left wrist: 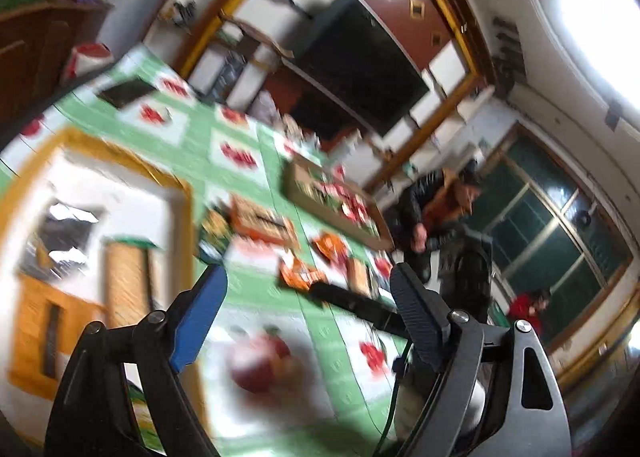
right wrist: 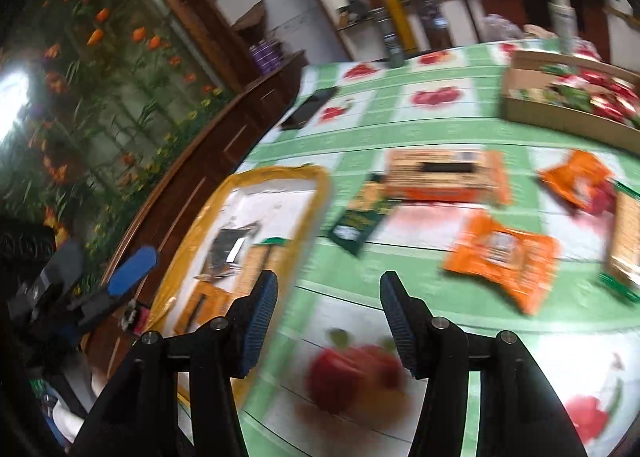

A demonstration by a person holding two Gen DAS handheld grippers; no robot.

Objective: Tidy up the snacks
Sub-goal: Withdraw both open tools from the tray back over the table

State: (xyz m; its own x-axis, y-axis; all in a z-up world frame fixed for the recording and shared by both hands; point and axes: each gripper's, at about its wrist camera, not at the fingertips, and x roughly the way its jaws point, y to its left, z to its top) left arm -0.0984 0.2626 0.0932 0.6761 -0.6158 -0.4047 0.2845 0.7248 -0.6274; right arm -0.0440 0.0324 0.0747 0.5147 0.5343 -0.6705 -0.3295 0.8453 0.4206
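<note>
Both grippers hang empty above the tabletop (right wrist: pixel 440 125). The right gripper (right wrist: pixel 328 321) stands partly open, the left gripper (left wrist: pixel 304 317) wide open. Ahead and to the right of the right gripper lies an orange snack packet (right wrist: pixel 502 257), long axis slanting across the view, nearer this hand. Beyond it sits the carton of snacks (right wrist: pixel 560 113); the yellow-rimmed tray (right wrist: pixel 316 193) lies left.

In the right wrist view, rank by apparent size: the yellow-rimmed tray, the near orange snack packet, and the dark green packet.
Largest to smallest as they look:
1. yellow-rimmed tray
2. orange snack packet
3. dark green packet
The tray lies nearest the camera and the picture is blurred, so its lead may be overstated.
</note>
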